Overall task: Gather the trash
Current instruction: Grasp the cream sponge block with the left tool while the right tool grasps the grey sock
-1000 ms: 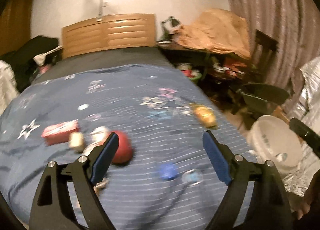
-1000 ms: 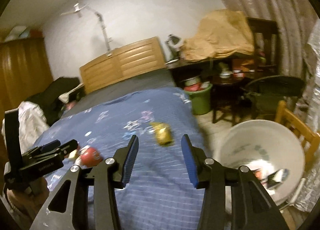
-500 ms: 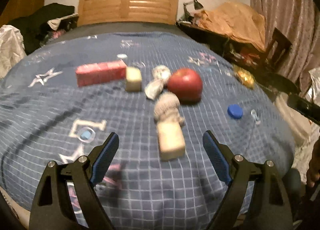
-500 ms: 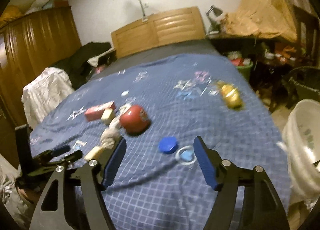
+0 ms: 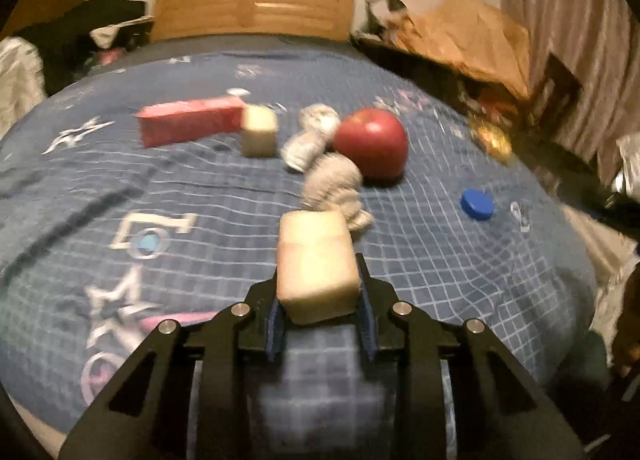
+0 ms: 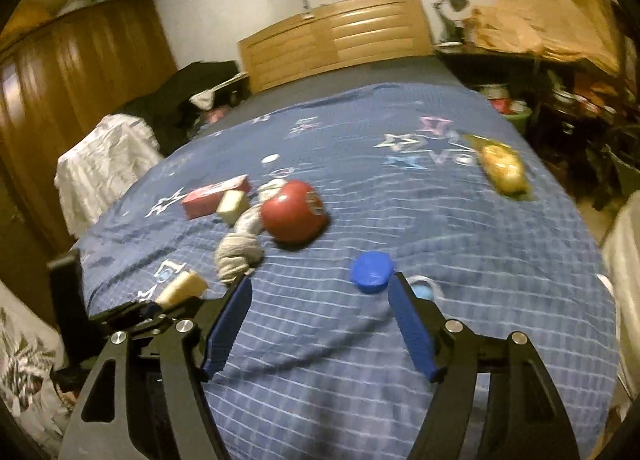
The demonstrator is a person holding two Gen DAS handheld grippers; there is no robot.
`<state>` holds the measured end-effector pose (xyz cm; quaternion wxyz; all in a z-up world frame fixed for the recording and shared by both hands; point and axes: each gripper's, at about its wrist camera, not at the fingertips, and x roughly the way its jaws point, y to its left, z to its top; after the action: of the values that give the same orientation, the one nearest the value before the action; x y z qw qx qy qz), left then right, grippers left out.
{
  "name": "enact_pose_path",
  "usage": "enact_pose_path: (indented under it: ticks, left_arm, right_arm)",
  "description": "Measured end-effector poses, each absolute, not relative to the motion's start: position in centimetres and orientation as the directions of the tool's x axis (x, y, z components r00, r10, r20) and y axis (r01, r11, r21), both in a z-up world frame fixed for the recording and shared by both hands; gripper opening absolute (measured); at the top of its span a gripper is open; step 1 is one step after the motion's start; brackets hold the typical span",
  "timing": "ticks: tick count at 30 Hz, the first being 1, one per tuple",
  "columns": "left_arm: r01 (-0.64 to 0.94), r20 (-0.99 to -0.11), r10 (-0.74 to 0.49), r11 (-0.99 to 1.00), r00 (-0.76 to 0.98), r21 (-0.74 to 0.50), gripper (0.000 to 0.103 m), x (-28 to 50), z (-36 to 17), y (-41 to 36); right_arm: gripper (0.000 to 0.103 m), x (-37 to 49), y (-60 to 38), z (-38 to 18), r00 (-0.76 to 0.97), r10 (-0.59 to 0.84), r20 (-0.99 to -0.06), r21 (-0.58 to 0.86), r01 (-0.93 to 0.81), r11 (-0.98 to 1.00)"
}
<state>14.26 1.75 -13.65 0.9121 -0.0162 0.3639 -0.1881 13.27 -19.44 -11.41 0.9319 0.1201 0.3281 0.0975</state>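
Note:
My left gripper (image 5: 320,300) has its jaws closing, and the pads press both sides of a cream block (image 5: 316,260) low over the blue bedspread (image 5: 200,220). In the right wrist view the same cream block (image 6: 182,288) sticks out of that gripper at lower left. My right gripper (image 6: 319,282) is open with only bedspread between its pads; a blue bottle cap (image 6: 370,272) lies just inside its right fingertip. A knotted grey rag (image 5: 334,184), a red apple (image 5: 370,142), crumpled foil (image 5: 312,132), a second cream cube (image 5: 259,136) and a pink box (image 5: 188,124) lie beyond.
A yellow wrapper (image 6: 502,168) lies far right on the bed and a clear plastic ring (image 6: 424,290) sits by the cap. A white bin (image 6: 624,244) stands off the bed's right edge. The wooden headboard (image 6: 332,36) and cluttered furniture ring the bed.
Both grippers came down and forward over the bed. The left jaws went from wide open to closed around the cream block. The right jaws widened.

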Motion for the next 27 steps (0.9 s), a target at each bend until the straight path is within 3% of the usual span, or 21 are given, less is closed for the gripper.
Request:
enact_pose_path:
  ticks: [7, 13, 18, 27]
  left_arm:
    - [0.126, -0.620, -0.181, 0.983, 0.763, -0.132, 0.029, 14.4, -13.2, 5.8]
    - [0.050, -0.657, -0.127, 0.990, 0.743, -0.134, 0.029, 15.8, -14.4, 7.2]
    - [0.043, -0.657, -0.126, 0.989, 0.744, -0.142, 0.029, 15.5, -14.5, 7.8]
    - [0.030, -0.627, -0.088, 0.994, 0.774, -0.101, 0.029, 14.4, -12.5, 6.3]
  right_arm:
    - [0.065, 18.5, -11.8, -13.2, 0.665, 0.407, -0.626, 0.288, -0.288, 0.913]
    - [0.055, 23.6, -7.6, -16.5, 0.608, 0.330, -0.723, 0.211, -0.260, 0.942]
    - [0.027, 25.2, -7.2, -18.3, 0.576, 0.339, -0.744, 0.243, -0.239, 0.940]
    - [0.024, 18.9, -9.2, -14.8, 0.631, 0.376, -0.678, 0.255, -0.279, 0.926]
